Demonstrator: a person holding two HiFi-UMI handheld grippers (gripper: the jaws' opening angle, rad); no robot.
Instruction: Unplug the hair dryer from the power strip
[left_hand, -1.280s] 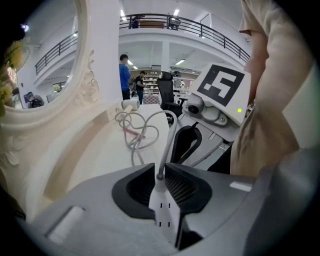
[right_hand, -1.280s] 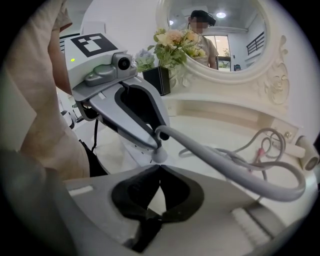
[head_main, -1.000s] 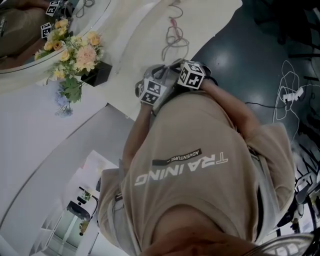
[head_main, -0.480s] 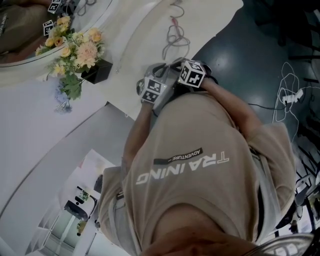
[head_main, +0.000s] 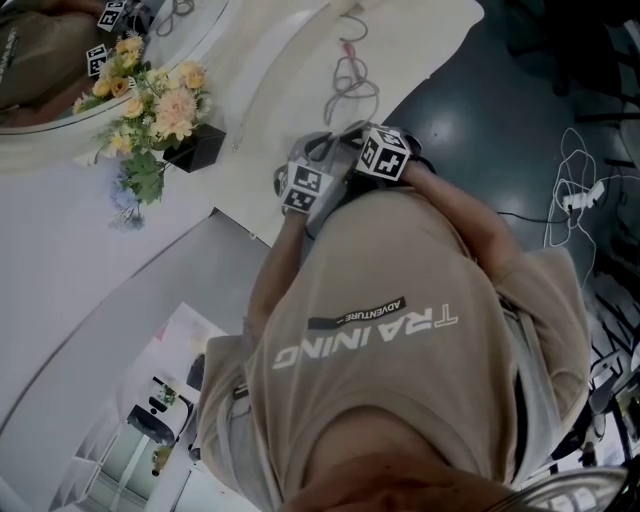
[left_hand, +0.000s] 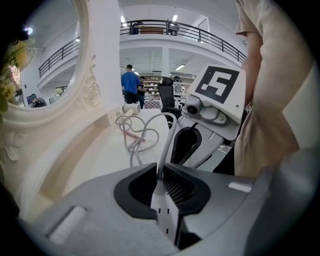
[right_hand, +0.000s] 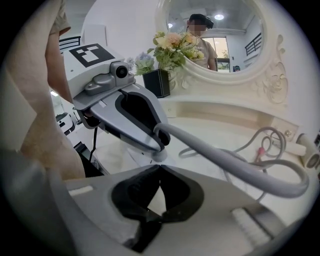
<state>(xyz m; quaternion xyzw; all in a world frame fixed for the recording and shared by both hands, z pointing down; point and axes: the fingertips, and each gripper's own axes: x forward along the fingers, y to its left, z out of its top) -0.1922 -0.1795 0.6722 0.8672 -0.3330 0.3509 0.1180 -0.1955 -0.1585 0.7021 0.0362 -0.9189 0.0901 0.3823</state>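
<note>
Holding the grey cord (left_hand: 166, 145) pinched in the left gripper (left_hand: 159, 172), slack coiled on the table (left_hand: 100, 160); right gripper (right_hand: 159, 167) closed, empty. Likely light, limp, slippery: grip the stiff plug, unseen here.

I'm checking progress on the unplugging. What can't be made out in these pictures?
- Hair dryer and power strip: not identifiable in any view; the person's torso fills much of the head view.
- Cable end: left gripper view, hidden inside the left gripper's shut tongs.
- White item on the floor: head view, too small to identify.
</note>
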